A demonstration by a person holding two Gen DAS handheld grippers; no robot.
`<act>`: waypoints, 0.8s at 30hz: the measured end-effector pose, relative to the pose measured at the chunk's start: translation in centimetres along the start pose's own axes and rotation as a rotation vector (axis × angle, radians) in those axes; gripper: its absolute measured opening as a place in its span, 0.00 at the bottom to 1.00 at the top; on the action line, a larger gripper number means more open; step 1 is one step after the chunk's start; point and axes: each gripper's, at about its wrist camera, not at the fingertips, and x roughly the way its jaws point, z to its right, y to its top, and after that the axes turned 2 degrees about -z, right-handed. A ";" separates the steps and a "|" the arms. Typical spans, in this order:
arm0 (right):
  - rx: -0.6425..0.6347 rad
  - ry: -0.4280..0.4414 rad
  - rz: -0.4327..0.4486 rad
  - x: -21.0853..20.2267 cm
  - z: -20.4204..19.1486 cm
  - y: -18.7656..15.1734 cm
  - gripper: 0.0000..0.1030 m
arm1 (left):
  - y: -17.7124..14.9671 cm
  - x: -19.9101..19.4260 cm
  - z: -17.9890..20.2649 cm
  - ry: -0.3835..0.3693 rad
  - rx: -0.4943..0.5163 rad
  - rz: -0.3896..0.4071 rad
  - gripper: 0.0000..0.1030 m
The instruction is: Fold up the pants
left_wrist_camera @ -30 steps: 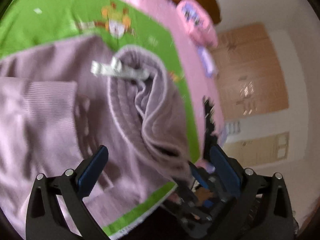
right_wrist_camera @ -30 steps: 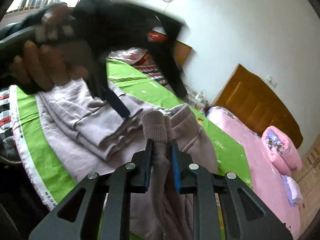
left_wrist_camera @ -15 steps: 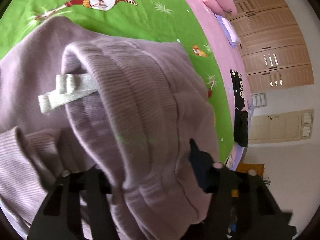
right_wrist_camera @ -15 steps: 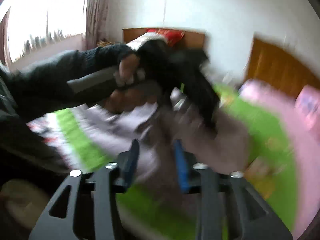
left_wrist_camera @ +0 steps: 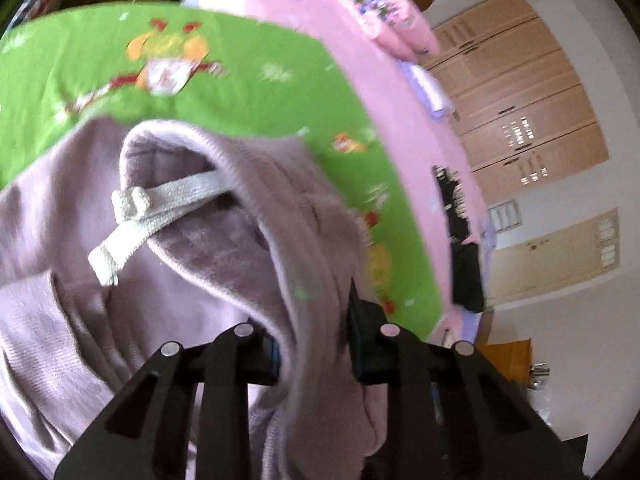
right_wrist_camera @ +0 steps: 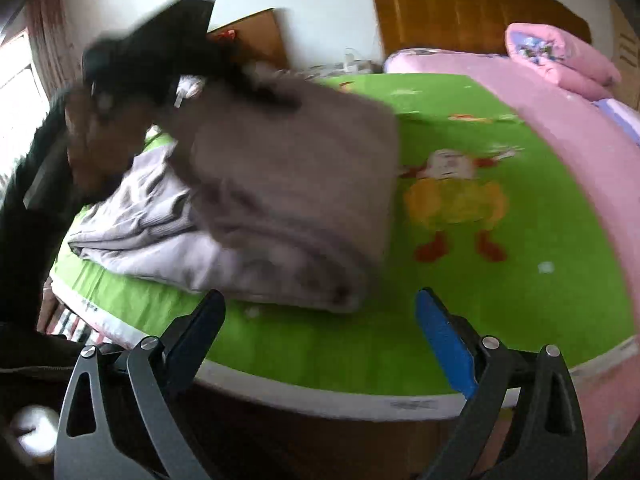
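The mauve pants [left_wrist_camera: 280,208] lie partly folded on the green sheet [left_wrist_camera: 240,92], waistband up, with a pale drawstring [left_wrist_camera: 160,208] hanging out. My left gripper [left_wrist_camera: 314,320] is closing its jaws and squeezes a thick fold of the waistband between the pads. In the right wrist view the pants [right_wrist_camera: 288,192] are a folded heap, and the left gripper [right_wrist_camera: 192,52] appears as a blurred black shape at their far end, held by a hand [right_wrist_camera: 92,140]. My right gripper [right_wrist_camera: 320,298] hangs at the near edge of the bed, jaws opening wide with nothing between them.
The green cartoon sheet [right_wrist_camera: 520,272] covers the bed, with a pink blanket [right_wrist_camera: 600,152] beyond it and a rolled pink quilt [right_wrist_camera: 560,60] by the wooden headboard [right_wrist_camera: 460,12]. A wooden wardrobe [left_wrist_camera: 516,92] stands past the bed. The bed's front edge runs just below my right fingers.
My left jaws went from wide open to closed on the waistband fold. My right jaws let go of the pants, opened wide and drew back toward the bed's edge.
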 end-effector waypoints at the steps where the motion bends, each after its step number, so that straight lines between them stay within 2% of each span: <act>1: 0.023 0.012 0.025 0.3 -0.3 0.3 0.90 | 0.3 -0.9 1.2 -0.007 0.011 0.021 0.23; 3: 0.078 -0.019 0.072 0.5 -0.6 0.7 0.93 | 0.4 -2.3 2.4 -0.016 0.024 0.049 0.23; 5: 0.149 -0.041 0.093 1.3 -1.1 1.3 0.93 | 0.5 -4.5 3.6 -0.036 0.024 0.087 0.22; 7: 0.161 -0.060 0.089 2.4 -2.2 1.9 0.93 | 0.1 -7.9 4.2 -0.047 0.026 0.143 0.22; 9: 0.099 -0.066 0.076 3.5 -4.5 2.3 0.93 | -1.2 -12.1 4.1 -0.042 0.028 0.212 0.22; 11: -0.016 -0.156 0.074 4.4 -6.8 2.0 0.93 | -3.7 -18.0 2.4 -0.010 0.018 0.306 0.21; 13: -0.117 -0.293 0.065 5.3 -8.1 1.5 0.91 | -6.6 -22.3 -0.3 0.031 -0.022 0.376 0.21; 15: -0.125 -0.288 0.066 5.2 -7.9 1.5 0.91 | -9.9 -25.4 -4.7 0.076 -0.085 0.418 0.21; 16: -0.134 -0.284 0.065 5.2 -8.1 1.4 0.91 | -11.7 -26.3 -8.5 0.086 -0.136 0.417 0.21; 18: -0.174 -0.302 0.055 5.5 -8.9 1.3 0.92 | -13.8 -25.7 -14.7 0.083 -0.223 0.388 0.21; 19: -0.185 -0.305 0.048 6.0 -9.3 1.4 0.92 | -14.9 -24.1 -18.7 0.070 -0.276 0.358 0.21; 21: -0.181 -0.305 0.044 6.2 -9.6 1.7 0.94 | -16.6 -21.8 -23.6 0.021 -0.338 0.327 0.21; 23: -0.167 -0.302 0.036 6.3 -9.3 1.7 0.95 | -18.4 -21.9 -26.0 -0.133 -0.351 0.392 0.21; 24: -0.158 -0.300 0.032 6.7 -9.4 1.5 0.95 | -19.0 -22.2 -26.3 -0.166 -0.350 0.425 0.21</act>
